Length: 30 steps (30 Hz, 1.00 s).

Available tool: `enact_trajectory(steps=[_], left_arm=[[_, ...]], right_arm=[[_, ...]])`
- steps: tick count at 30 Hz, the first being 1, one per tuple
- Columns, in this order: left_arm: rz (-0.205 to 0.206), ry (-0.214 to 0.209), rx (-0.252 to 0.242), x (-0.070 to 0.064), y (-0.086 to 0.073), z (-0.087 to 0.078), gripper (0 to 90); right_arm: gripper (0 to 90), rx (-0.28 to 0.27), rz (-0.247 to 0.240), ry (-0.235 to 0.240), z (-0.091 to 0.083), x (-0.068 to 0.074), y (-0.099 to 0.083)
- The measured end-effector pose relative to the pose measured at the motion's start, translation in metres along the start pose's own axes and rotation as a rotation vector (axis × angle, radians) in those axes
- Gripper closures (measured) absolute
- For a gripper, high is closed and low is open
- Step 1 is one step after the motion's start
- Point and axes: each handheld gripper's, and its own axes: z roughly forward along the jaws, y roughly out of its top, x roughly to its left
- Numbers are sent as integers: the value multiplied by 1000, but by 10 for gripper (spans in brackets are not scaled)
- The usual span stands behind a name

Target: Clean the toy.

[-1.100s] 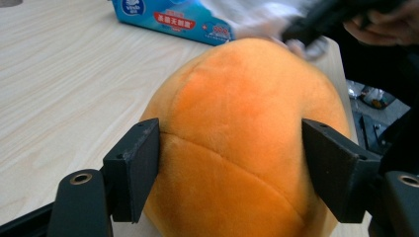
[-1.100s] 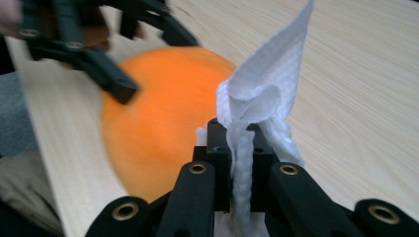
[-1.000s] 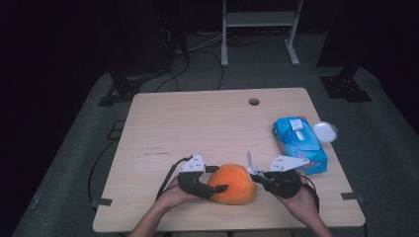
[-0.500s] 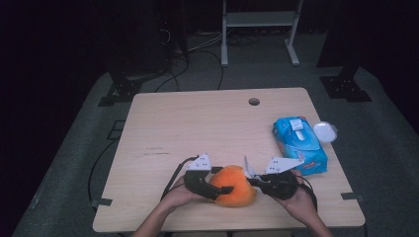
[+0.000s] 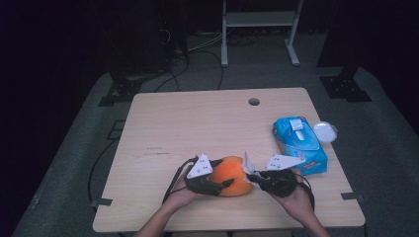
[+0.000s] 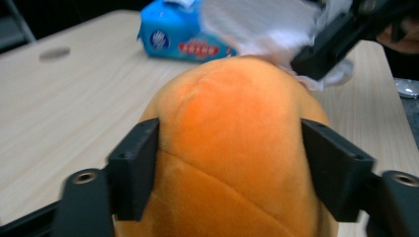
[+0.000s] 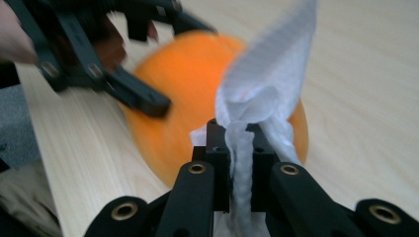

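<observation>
One round, fuzzy orange plush toy (image 5: 233, 176) sits near the front edge of the pale wooden table (image 5: 197, 123), clamped between the left gripper's (image 6: 230, 168) two black jaws. The right gripper (image 7: 240, 148) pinches one crinkled white wipe (image 7: 267, 89) against the toy's side. One glossy blue rectangular wipes pack (image 5: 299, 143) lies just beyond.

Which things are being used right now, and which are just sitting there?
In use:
orange plush toy, clamped by the left gripper
white wipe, pinched by the right gripper

Just lying about:
blue wipes pack
small white lid beside it
</observation>
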Motion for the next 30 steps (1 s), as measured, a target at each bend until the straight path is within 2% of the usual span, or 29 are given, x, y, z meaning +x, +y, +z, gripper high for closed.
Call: enact_trajectory(steps=[1,2,3,6,7,8,9,10,12,13,16,18,19,20,21,22,24,25,26,28,29,30], left_arm=[[-40,-14,6,5,-5,-4,248],[-40,-14,6,5,-5,-4,248],[-49,-30,14,10,-8,-8,248],[-39,-35,23,10,-10,-10,251],[-34,-37,26,10,-10,-10,255],[-25,-41,31,7,-10,-8,255],[-25,-41,31,7,-10,-8,254],[-19,-42,35,6,-9,-8,254],[-15,-44,44,6,-9,-8,254],[-17,-41,42,6,-10,-7,253],[-21,-40,44,6,-10,-7,253],[-38,-44,40,8,-12,-8,252],[-43,-45,38,8,-12,-8,252],[-43,-45,38,8,-12,-8,252],[-39,-43,36,7,-12,-7,250],[-39,-43,36,7,-12,-7,249],[-35,-39,36,6,-11,-6,248],[-34,-40,39,7,-10,-6,247],[-34,-40,41,8,-10,-7,247],[-37,-43,40,8,-11,-8,247],[-43,-43,38,8,-11,-8,247],[-42,-46,38,8,-11,-8,247]], right_arm=[[840,29,17,-25,3,-8,-5],[840,29,17,-25,3,-8,-5],[843,53,58,-39,4,-16,-9],[843,41,75,-32,3,-17,-10],[843,-11,70,-4,-1,-11,-3],[842,-31,59,6,-2,-7,1],[842,-31,59,6,-2,-7,1],[838,-34,31,17,1,0,4],[837,-16,22,14,4,2,4],[838,17,46,22,10,-2,-1],[839,48,67,11,12,-9,-6],[841,80,81,-36,9,-14,-9],[840,72,92,-37,8,-15,-9],[840,72,92,-37,8,-15,-9],[838,0,81,0,3,-12,-6],[838,0,81,0,3,-12,-6],[838,-39,42,5,1,-3,1],[838,-19,11,3,5,3,4],[839,-5,5,-2,8,3,2],[844,7,17,3,10,1,-1],[849,35,26,-19,11,-5,-6],[849,35,26,-19,11,-5,-6]])
